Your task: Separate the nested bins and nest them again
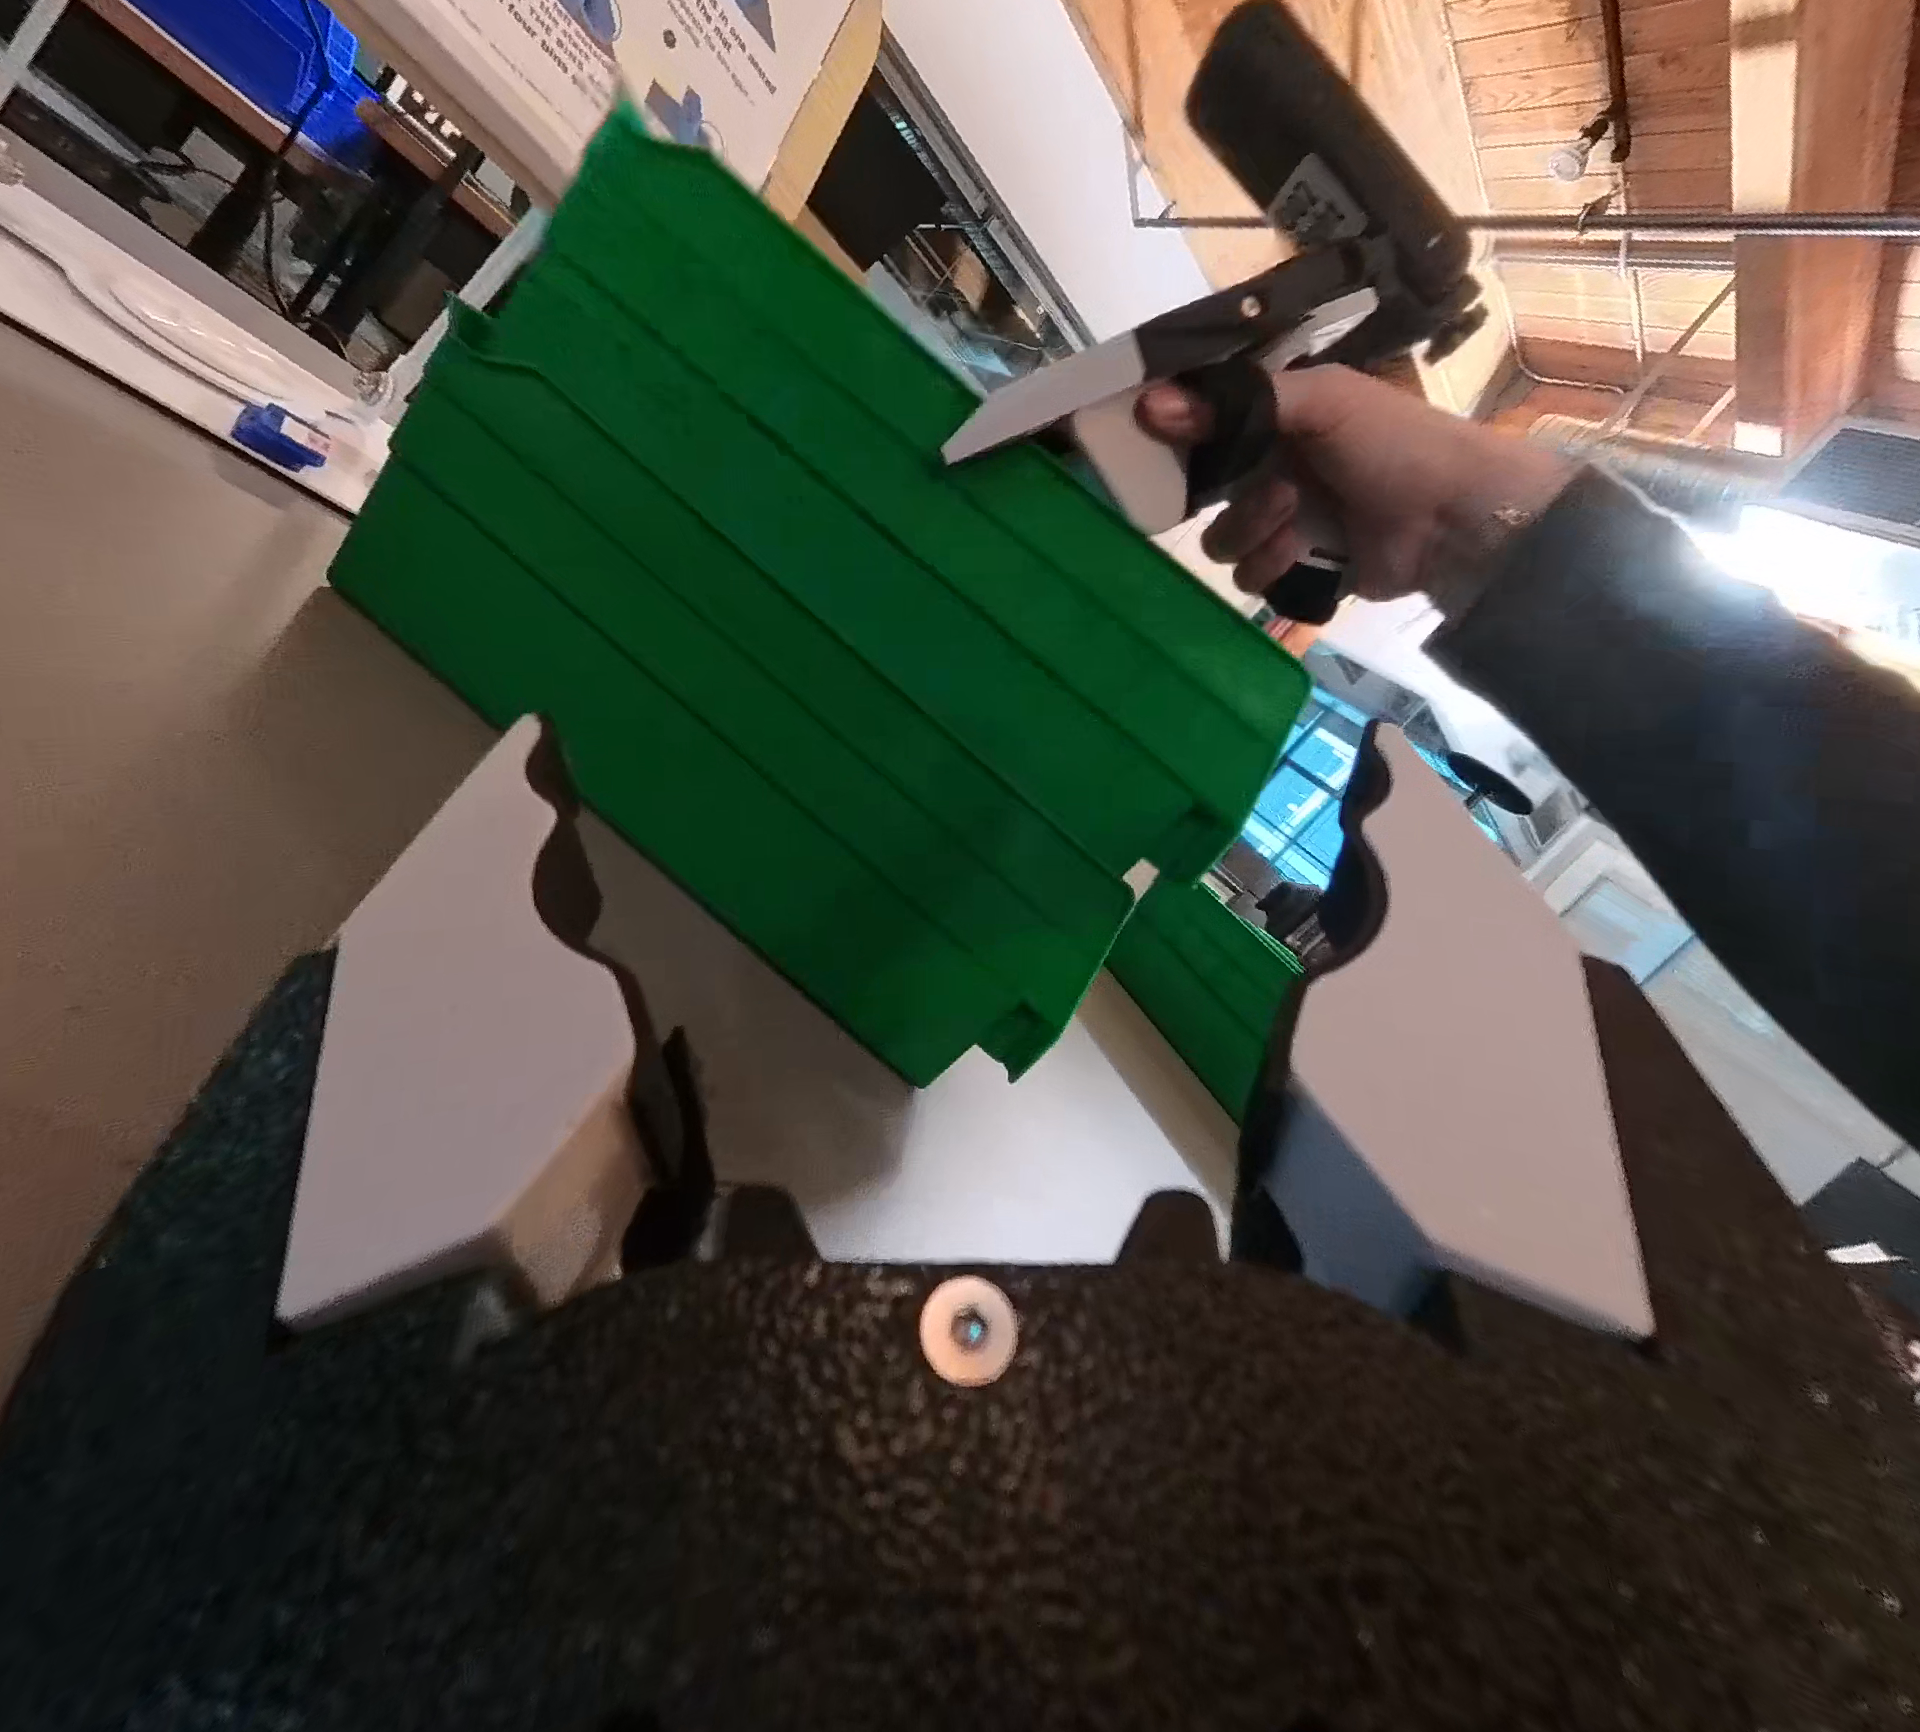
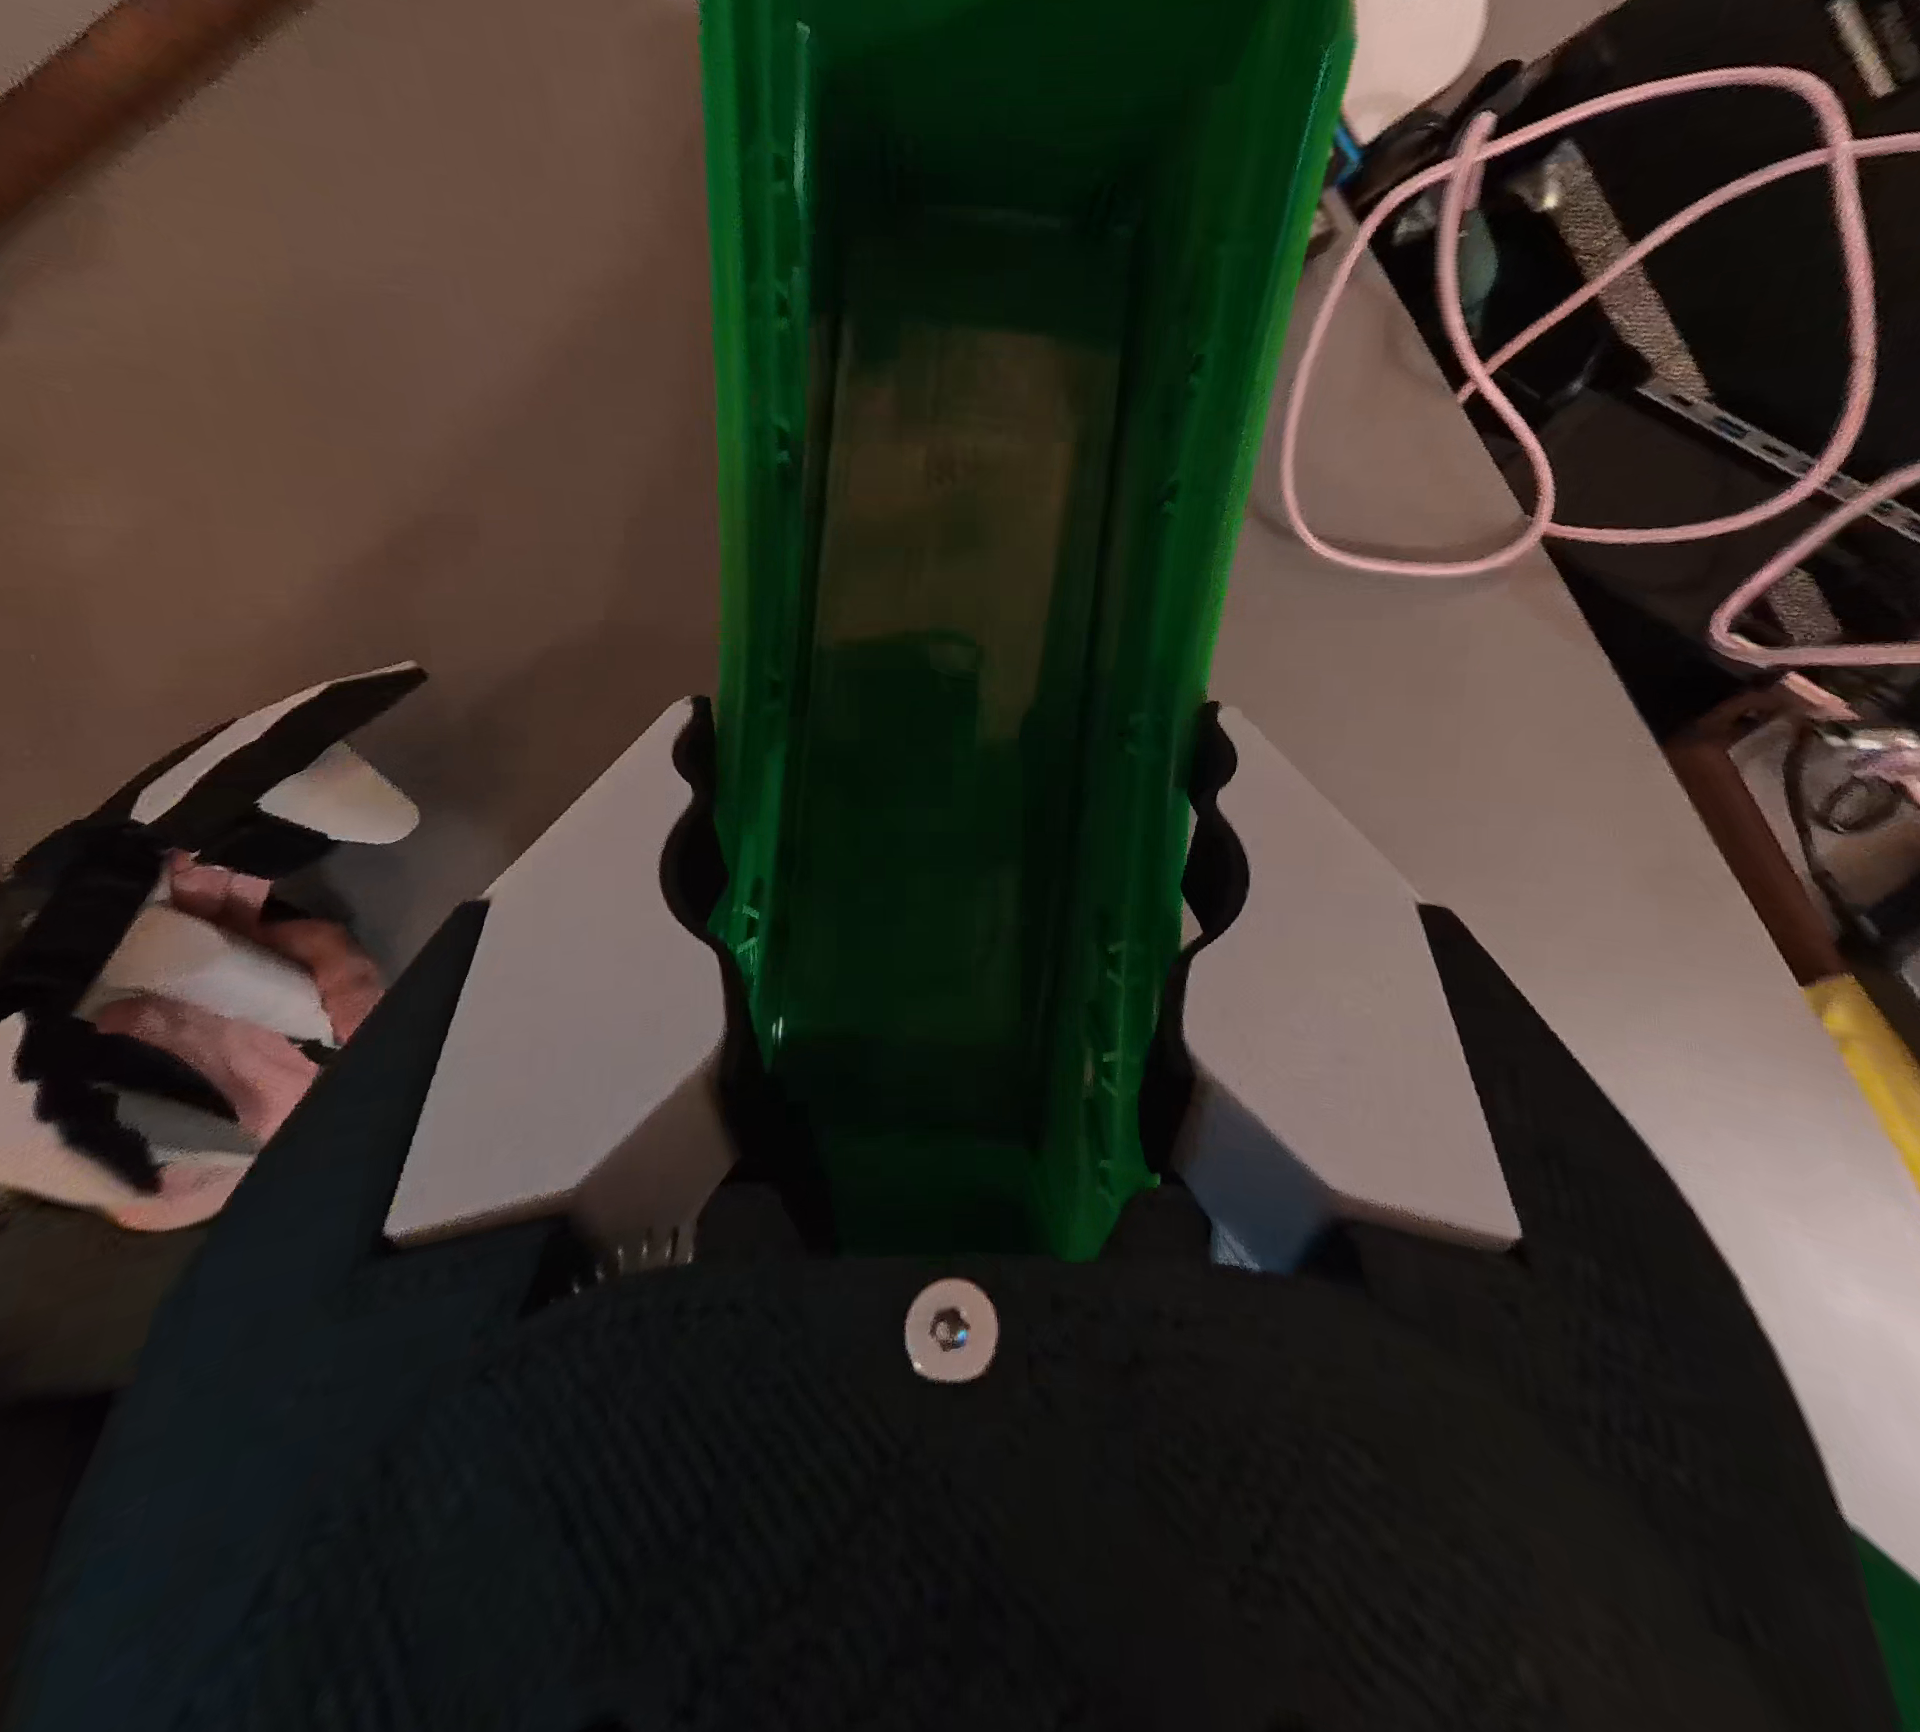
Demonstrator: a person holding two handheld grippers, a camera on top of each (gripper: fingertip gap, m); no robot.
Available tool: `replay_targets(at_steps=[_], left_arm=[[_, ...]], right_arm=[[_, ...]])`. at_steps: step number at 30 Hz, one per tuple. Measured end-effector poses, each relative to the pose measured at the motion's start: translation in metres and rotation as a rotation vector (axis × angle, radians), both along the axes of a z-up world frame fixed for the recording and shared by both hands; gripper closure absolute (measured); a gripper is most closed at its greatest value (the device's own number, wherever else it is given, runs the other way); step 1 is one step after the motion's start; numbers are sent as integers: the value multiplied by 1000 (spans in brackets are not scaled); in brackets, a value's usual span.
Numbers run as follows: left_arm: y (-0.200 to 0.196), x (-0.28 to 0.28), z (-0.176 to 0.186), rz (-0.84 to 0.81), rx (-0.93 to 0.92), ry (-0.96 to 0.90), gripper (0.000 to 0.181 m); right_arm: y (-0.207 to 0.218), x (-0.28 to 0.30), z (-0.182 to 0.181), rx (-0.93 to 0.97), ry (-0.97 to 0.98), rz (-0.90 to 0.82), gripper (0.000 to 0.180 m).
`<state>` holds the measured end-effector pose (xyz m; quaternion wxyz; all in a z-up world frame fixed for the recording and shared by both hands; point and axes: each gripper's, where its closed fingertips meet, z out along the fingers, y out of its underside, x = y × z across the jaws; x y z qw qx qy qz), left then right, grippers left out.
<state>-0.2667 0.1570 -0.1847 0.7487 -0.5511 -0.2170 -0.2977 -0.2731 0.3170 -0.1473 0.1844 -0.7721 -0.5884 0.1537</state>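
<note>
Fingers of your right gripper (image 2: 951,934) clamp the top green bin's (image 2: 997,456) side walls. Your left gripper (image 1: 956,861), fingers apart, sits beside the nested green bins (image 1: 790,602) on the worktop (image 1: 156,643) corner.

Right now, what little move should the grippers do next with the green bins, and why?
Probably the left gripper should close on the lower bins. It is open around the stack, while the right gripper clasps the top bin by its sides; holding the rest down would let that one lift out.
</note>
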Motion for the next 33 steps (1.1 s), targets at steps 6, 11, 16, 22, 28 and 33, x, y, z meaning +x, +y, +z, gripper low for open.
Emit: replay_targets(at_steps=[6,11,16,22,28,33], left_arm=[[-2,-3,1,27,6,4,40],[2,0,-2,9,-13,2,40],[3,2,-1,1,-8,-4,40],[3,4,-1,-2,-8,1,40],[0,2,-5,81,-114,145,38],[0,8,0,122,-131,245,37]], right_arm=[[49,81,70,51,95,-252,88],[90,188,66,86,59,-554,87],[90,256,-4,49,-1,-726,85],[76,291,-82,29,-71,-789,80],[81,292,-83,116,127,-796,56],[74,280,-17,323,524,-667,39]])
